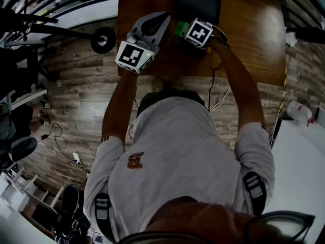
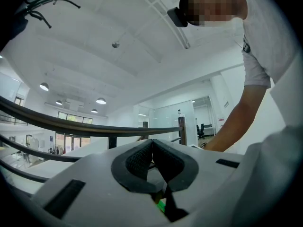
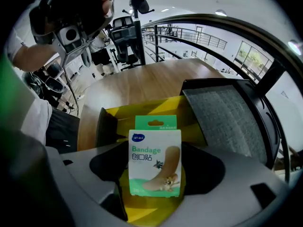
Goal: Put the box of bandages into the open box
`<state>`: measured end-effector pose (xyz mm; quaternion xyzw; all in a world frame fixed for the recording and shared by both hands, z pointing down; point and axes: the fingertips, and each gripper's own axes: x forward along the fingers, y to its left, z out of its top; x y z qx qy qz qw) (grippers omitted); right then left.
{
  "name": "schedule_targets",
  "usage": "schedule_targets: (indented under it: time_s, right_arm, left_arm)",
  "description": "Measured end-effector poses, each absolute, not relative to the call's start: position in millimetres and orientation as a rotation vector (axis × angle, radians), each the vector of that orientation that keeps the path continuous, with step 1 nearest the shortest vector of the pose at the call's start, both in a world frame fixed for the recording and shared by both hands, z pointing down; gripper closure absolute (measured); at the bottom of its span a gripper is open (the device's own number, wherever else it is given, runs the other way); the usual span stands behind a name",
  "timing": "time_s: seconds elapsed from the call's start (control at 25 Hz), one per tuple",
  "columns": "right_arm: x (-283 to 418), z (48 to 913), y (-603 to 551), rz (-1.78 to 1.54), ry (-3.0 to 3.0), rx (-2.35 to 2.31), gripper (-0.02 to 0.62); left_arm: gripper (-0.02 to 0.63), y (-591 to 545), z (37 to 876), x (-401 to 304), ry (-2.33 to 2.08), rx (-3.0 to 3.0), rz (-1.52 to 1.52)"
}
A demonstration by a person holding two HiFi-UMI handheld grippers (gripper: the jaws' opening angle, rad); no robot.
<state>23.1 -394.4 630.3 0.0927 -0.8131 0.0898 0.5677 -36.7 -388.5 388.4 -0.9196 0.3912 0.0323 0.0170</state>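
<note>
My right gripper is shut on the box of bandages, a white and green carton printed "Bandage" that stands upright between the jaws. Just under and behind it lies the open box with a yellow inside, and its grey-lined lid is folded back to the right. In the head view the right gripper sits over the dark box on the wooden table, and a green edge of the bandage box shows. My left gripper hovers beside it, tilted up, shut and empty.
The wooden table runs to the right of the box. A white table stands at the lower right with a bottle near it. A black wheel and metal railings are at the upper left. Cables lie on the plank floor.
</note>
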Motion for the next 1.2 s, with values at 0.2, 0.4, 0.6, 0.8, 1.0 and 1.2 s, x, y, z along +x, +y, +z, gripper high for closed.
schedule_targets:
  time_s: [0.2, 0.4, 0.6, 0.8, 1.0, 1.2]
  right_arm:
    - [17.0, 639.5, -378.9, 0.304, -1.9, 0.157, 0.275]
    - [20.7, 643.8, -370.3, 0.339, -1.888, 0.149, 0.275]
    - [19.5, 639.7, -383.6, 0.286, -1.913, 0.2, 0.275]
    - [22.0, 638.9, -389.4, 0.264, -1.928, 0.247, 0.275]
    - [21.1, 617.2, -392.1, 0.221, -1.993, 0.294, 0.275]
    - [23.8, 587.7, -395.0, 0.222, -2.077, 0.371, 0.276]
  left_arm:
    - [0.586, -389.8, 391.0, -38.6, 1.222, -2.853, 0.089]
    - [0.586, -386.9, 392.7, -35.5, 1.221, -2.855, 0.071]
    - [0.586, -386.5, 396.7, -36.4, 1.213, -2.86, 0.058]
    - [0.586, -384.6, 399.3, -33.4, 1.203, -2.86, 0.067]
    - [0.586, -382.4, 397.5, -31.4, 1.195, -2.864, 0.058]
    - [0.586, -379.2, 395.3, -29.3, 1.179, -2.874, 0.059]
